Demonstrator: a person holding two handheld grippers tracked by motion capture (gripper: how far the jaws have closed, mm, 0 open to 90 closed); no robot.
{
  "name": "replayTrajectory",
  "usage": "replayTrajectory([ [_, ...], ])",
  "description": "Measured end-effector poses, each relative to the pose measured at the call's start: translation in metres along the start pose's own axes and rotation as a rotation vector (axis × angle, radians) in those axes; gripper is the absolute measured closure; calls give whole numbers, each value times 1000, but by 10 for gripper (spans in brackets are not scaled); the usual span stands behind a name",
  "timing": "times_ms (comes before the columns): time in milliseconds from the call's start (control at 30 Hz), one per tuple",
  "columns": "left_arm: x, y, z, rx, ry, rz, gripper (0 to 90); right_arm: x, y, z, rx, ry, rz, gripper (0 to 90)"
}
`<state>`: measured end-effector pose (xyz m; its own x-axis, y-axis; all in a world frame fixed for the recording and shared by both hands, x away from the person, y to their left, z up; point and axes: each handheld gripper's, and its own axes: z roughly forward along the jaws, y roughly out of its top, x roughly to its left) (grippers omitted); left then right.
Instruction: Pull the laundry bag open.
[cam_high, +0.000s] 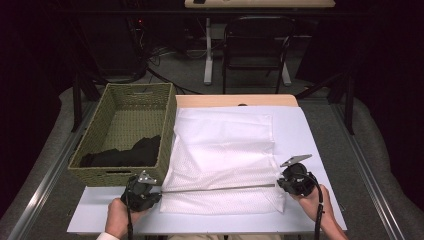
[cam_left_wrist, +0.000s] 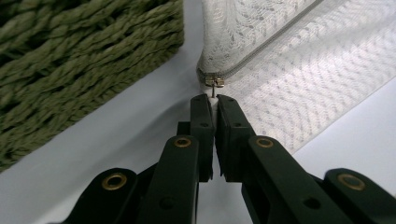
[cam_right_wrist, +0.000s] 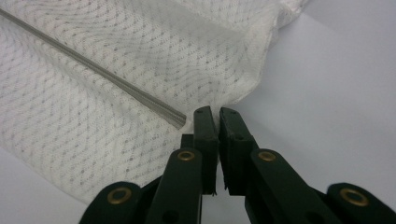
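While the white mesh laundry bag (cam_high: 222, 160) lies flat on the white-covered bench (cam_high: 310, 135), just beside the woven green basket (cam_high: 125, 132), its zipper (cam_high: 217, 188) runs in a taut line across its near end from one gripper to the other. In the left gripper view the left gripper (cam_left_wrist: 214, 99) has its fingers (cam_left_wrist: 201, 116) closed on the zipper pull (cam_left_wrist: 213, 84) at the bag's left corner, close to the basket's wall. In the right gripper view the right gripper (cam_right_wrist: 215, 111) has its fingers (cam_right_wrist: 205, 126) pinched shut on the bag's fabric at the zipper's other end. Dark clothing (cam_high: 125, 155) lies inside the basket.
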<state>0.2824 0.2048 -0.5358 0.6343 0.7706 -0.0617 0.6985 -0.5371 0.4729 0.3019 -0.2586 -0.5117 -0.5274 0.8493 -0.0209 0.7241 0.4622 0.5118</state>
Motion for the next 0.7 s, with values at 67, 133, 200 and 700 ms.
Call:
replayTrajectory([
  [67,0,1,1,0,-4,-10,862,1,-1,2,7,-6,-4,861],
  [133,-1,2,1,-1,-23,-12,856,4,-1,5,17,-6,-20,860],
  [200,-3,2,0,-3,-39,-7,846,6,-1,6,25,-3,-23,860],
  [700,-20,6,-2,9,-123,52,594,-1,-3,5,39,24,-22,662],
])
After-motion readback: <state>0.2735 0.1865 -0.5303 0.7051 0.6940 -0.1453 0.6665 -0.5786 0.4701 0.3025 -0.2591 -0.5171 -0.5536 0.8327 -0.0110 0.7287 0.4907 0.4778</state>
